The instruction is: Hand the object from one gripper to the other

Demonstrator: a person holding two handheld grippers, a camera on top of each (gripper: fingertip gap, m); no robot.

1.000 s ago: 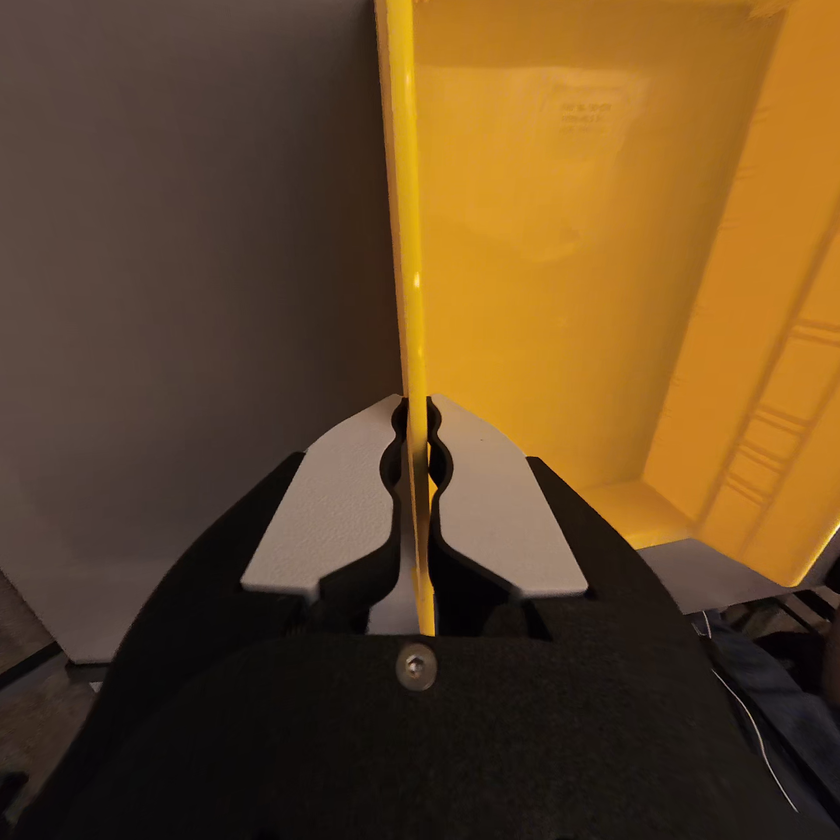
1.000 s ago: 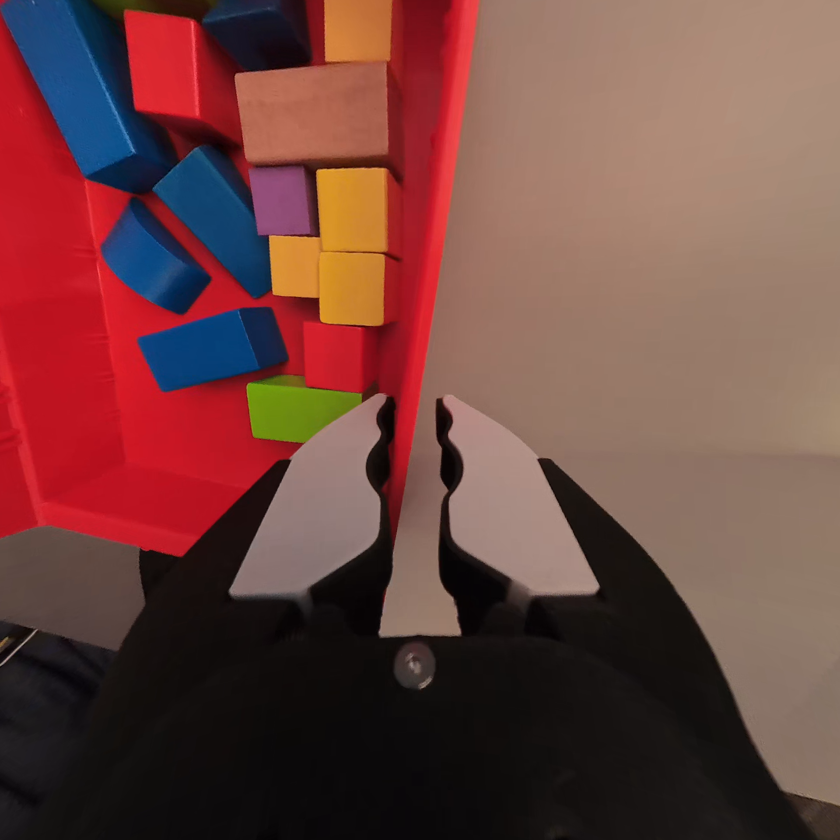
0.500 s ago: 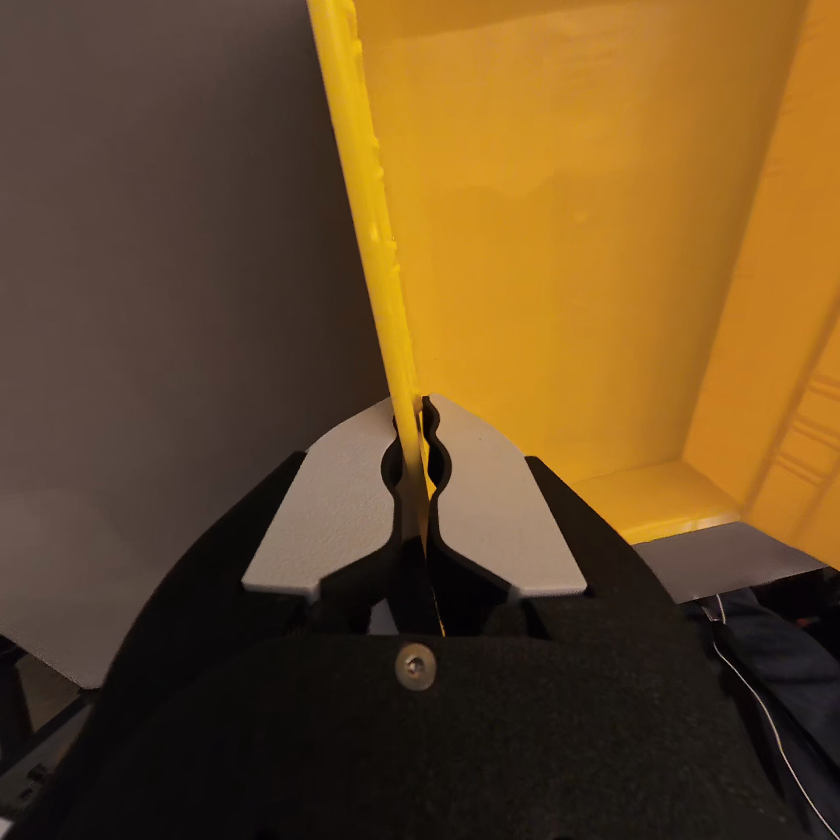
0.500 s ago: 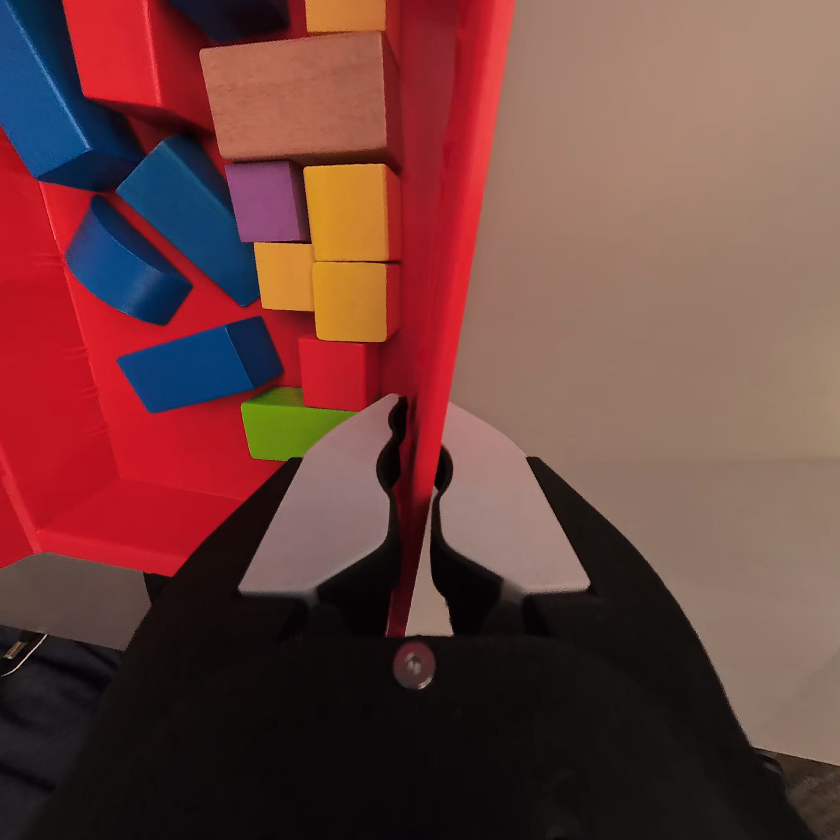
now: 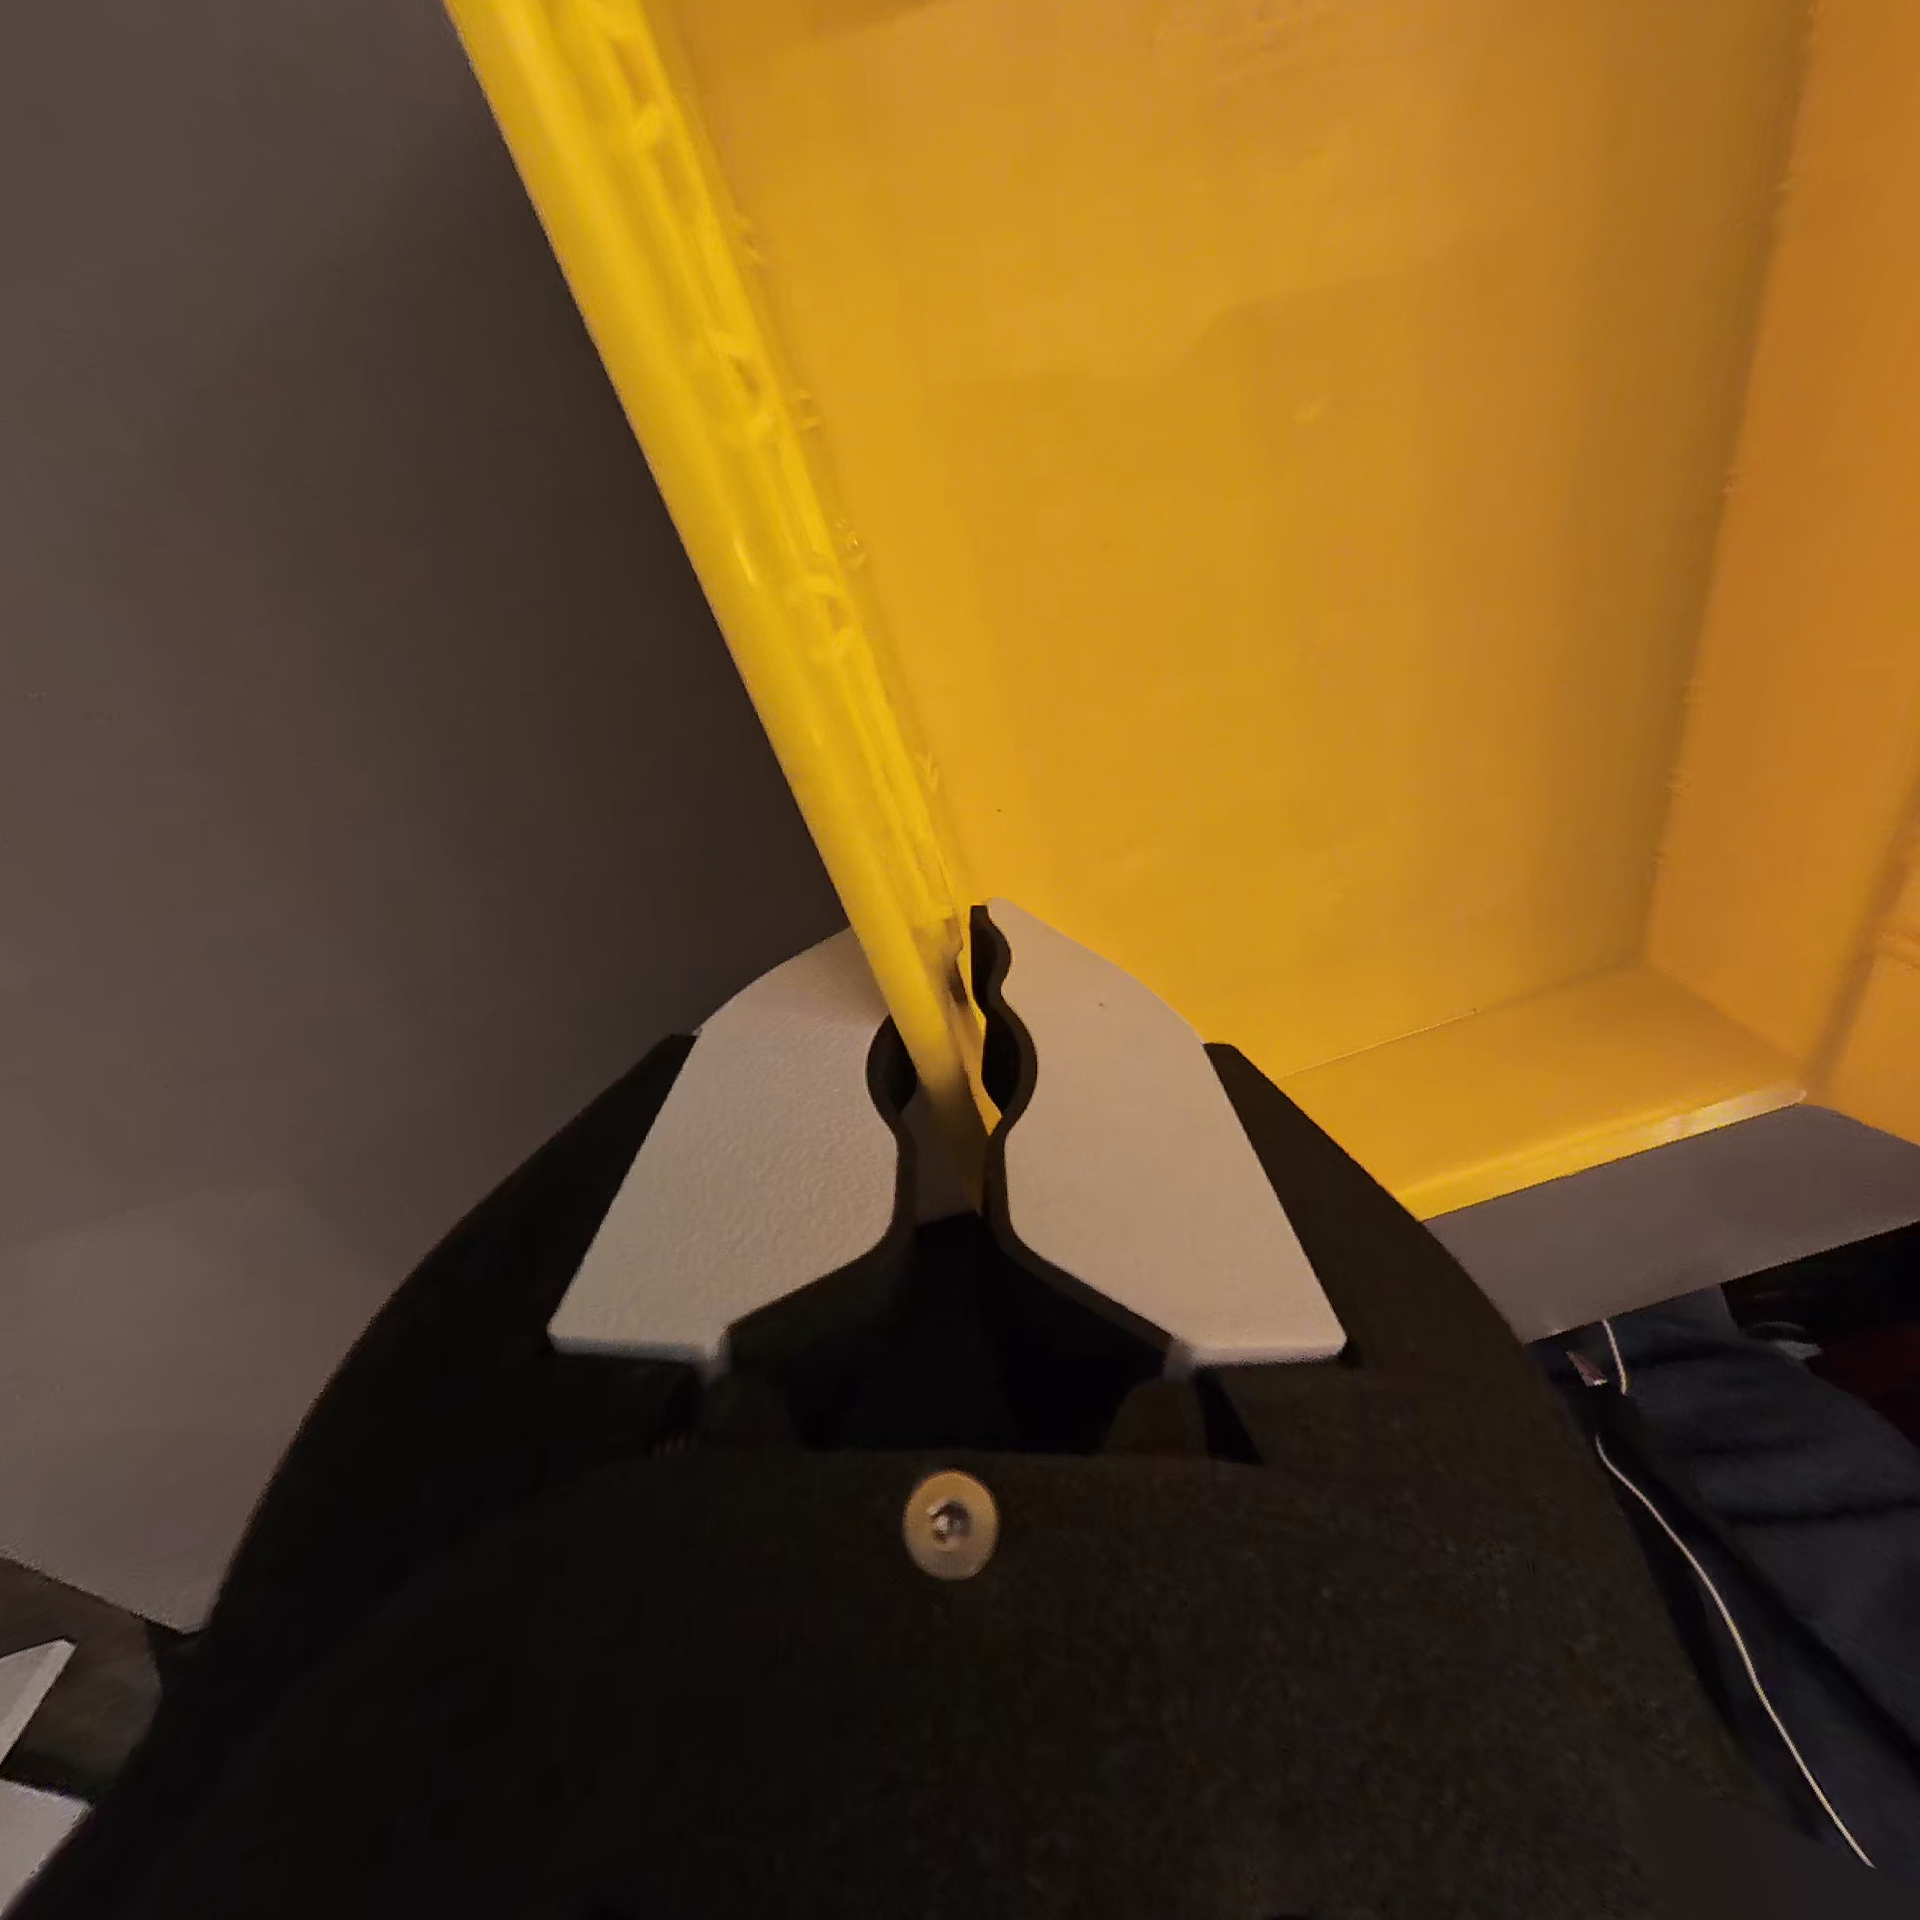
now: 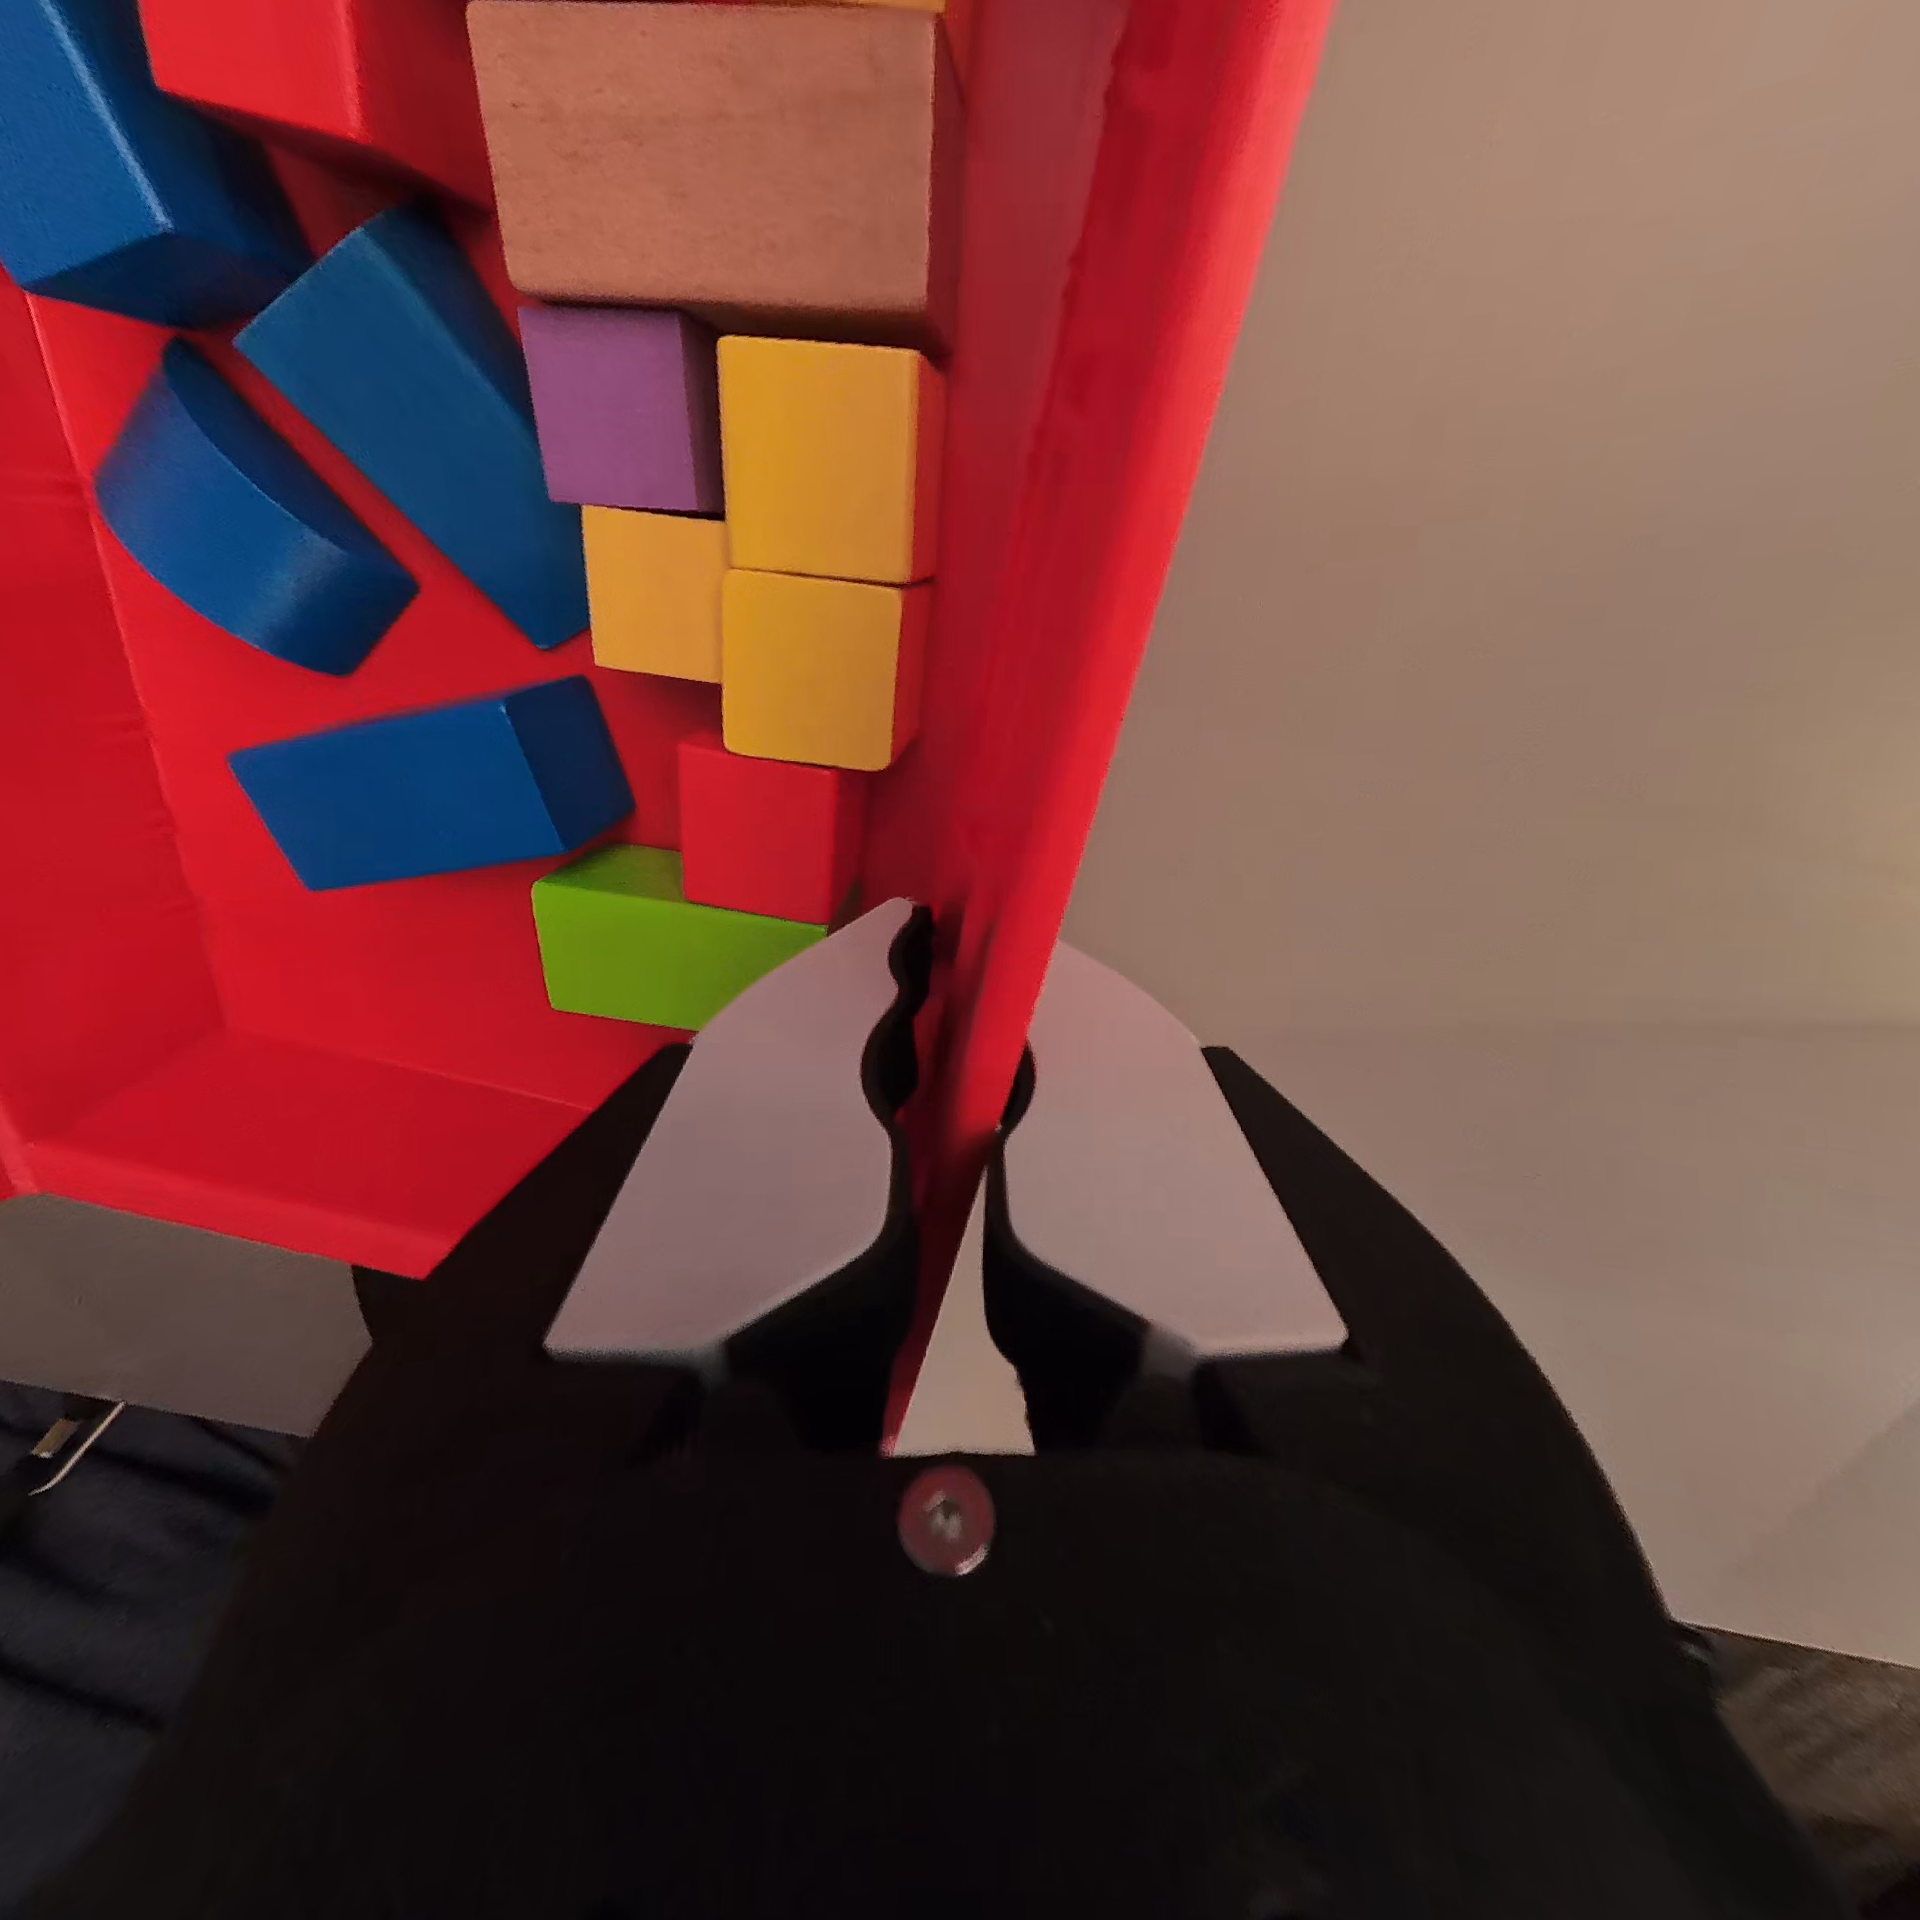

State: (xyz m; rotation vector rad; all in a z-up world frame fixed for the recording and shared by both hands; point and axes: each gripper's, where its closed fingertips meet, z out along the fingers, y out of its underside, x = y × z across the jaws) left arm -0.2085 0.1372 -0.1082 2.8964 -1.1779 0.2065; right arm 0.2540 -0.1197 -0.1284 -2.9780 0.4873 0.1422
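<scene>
Since a second ago, your right tongs (image 6: 961, 1023) have gone from standing open beside the red bin's (image 6: 1049, 582) wall to clamping it, and the yellow bin (image 5: 1299, 520) has tilted in your left tongs (image 5: 961, 1023), which are pinched narrow on its ribbed rim (image 5: 790, 540).

Neither bin obviously reads as the object to hand over; I cannot tell which it is. Both look like stiff, smooth moulded plastic. The yellow one shows nothing inside, so it is probably light. The red one carries loose blocks ahead and left of your right tongs, so it will be heavier and its load may slide if tipped. Grip either on the rim.

Visible blocks: four blue, three yellow, two red, one each purple (image 6: 613, 405), green (image 6: 644, 935) and plain wood (image 6: 717, 156). More may lie beyond the frame.
</scene>
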